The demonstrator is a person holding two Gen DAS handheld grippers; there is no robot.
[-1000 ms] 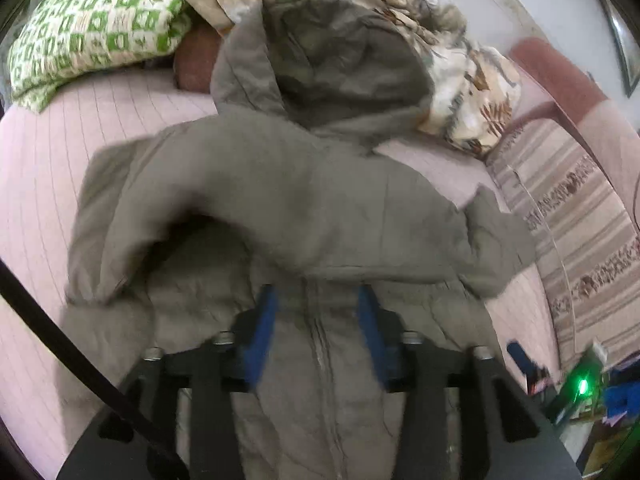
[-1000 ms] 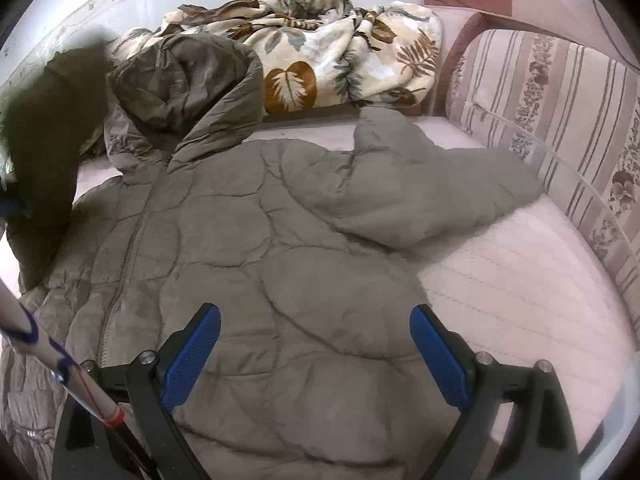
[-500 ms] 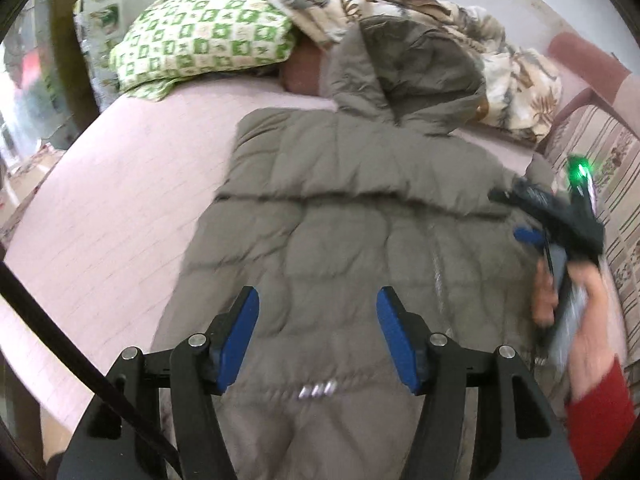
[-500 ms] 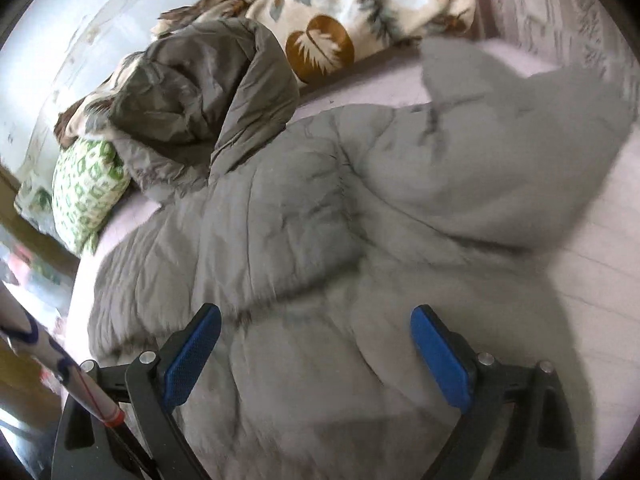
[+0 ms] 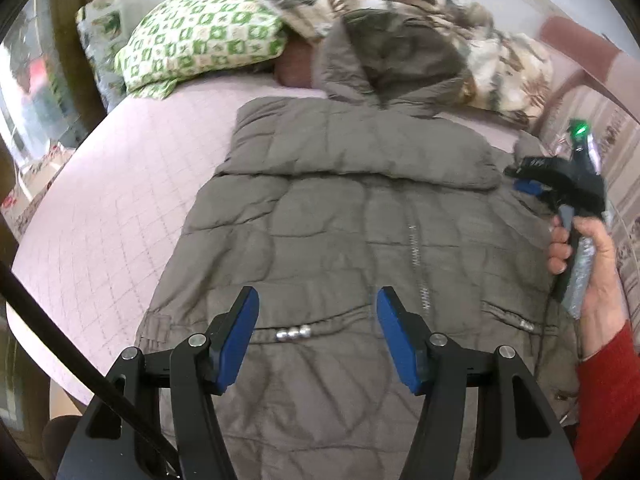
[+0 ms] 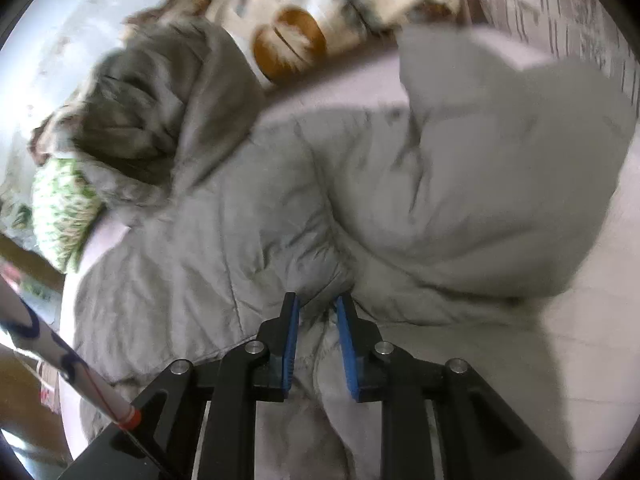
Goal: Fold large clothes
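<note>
— Left wrist view first: what lies under the left gripper (image 5: 316, 336)?

— A grey-brown quilted jacket (image 5: 352, 240), spread front-up on the pink bedspread (image 5: 120, 200). One sleeve (image 5: 360, 152) is folded across the chest, and the hood (image 5: 392, 60) rests up against the leaf-print blanket (image 5: 500, 72). A green-and-white pillow (image 5: 200, 36) sits at the head of the bed.

— And the jaws on that side?

— Spread wide, holding nothing, hovering over the lower part of the jacket near a metal pocket zip pull (image 5: 294, 333).

— Where is the right gripper (image 5: 532, 184)?

— At the jacket's far edge in that view, gripped by a hand (image 5: 588, 268) in a red cuff, with a green light glowing on top.

— What does the right wrist camera show?

— The right gripper (image 6: 316, 320) has its blue pads (image 6: 290, 336) drawn close together, pinching a bunched fold of the jacket (image 6: 240, 240) between them. The other sleeve (image 6: 500, 168) lies puffed up just beyond, on the bedspread (image 6: 580, 340). The frame is blurred, so finer detail is hard to tell.
</note>
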